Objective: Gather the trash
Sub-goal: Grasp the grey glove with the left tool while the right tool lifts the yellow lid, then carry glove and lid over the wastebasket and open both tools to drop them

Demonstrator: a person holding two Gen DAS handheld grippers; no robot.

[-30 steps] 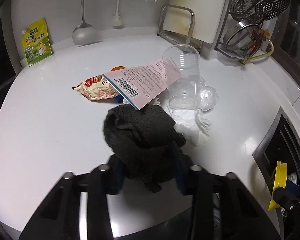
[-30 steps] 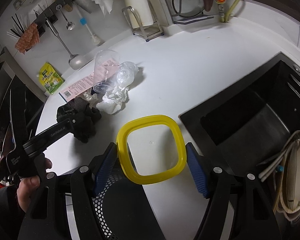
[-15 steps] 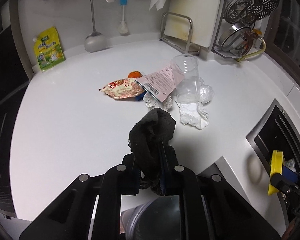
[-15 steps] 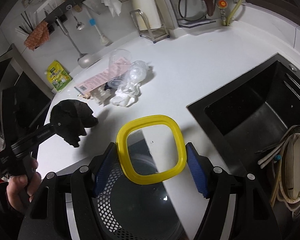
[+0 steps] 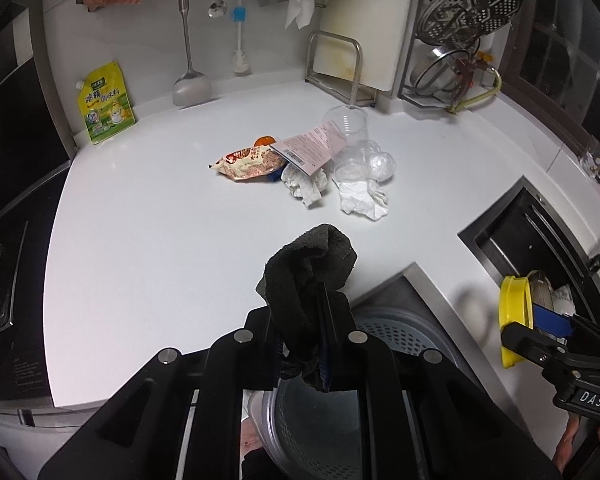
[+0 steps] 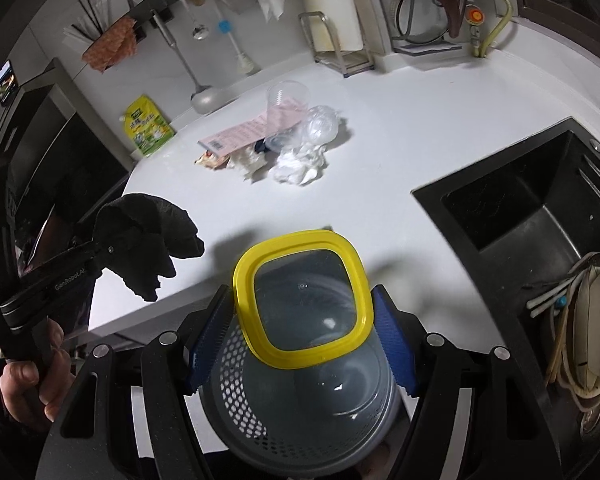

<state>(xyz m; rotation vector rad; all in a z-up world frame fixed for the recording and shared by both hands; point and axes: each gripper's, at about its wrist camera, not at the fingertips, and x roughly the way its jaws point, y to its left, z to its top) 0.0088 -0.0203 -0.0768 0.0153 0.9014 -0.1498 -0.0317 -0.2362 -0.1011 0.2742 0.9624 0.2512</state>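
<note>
My left gripper (image 5: 306, 320) is shut on a black cloth (image 5: 308, 276) and holds it in the air above a grey perforated bin (image 5: 396, 332) at the counter's front edge. The cloth also shows in the right wrist view (image 6: 148, 240). My right gripper (image 6: 300, 316) is shut on a yellow-rimmed clear lid (image 6: 302, 296) and holds it over the bin (image 6: 300, 404). A trash pile lies mid-counter: snack wrapper (image 5: 246, 162), pink leaflet (image 5: 308, 148), clear plastic cup (image 5: 348, 128), crumpled tissues (image 5: 360, 200) and a clear plastic ball (image 5: 380, 164).
A black sink (image 6: 540, 220) with dishes is to the right. A yellow-green pouch (image 5: 104, 106), hanging utensils (image 5: 186, 40) and a rack with a cutting board (image 5: 364, 28) line the back wall. A dark stove (image 5: 4, 240) is at the left.
My left gripper closed on the black cloth, lifted it off the counter and pulled back over the bin. My right gripper drew back with the lid, so the bin now shows beneath it.
</note>
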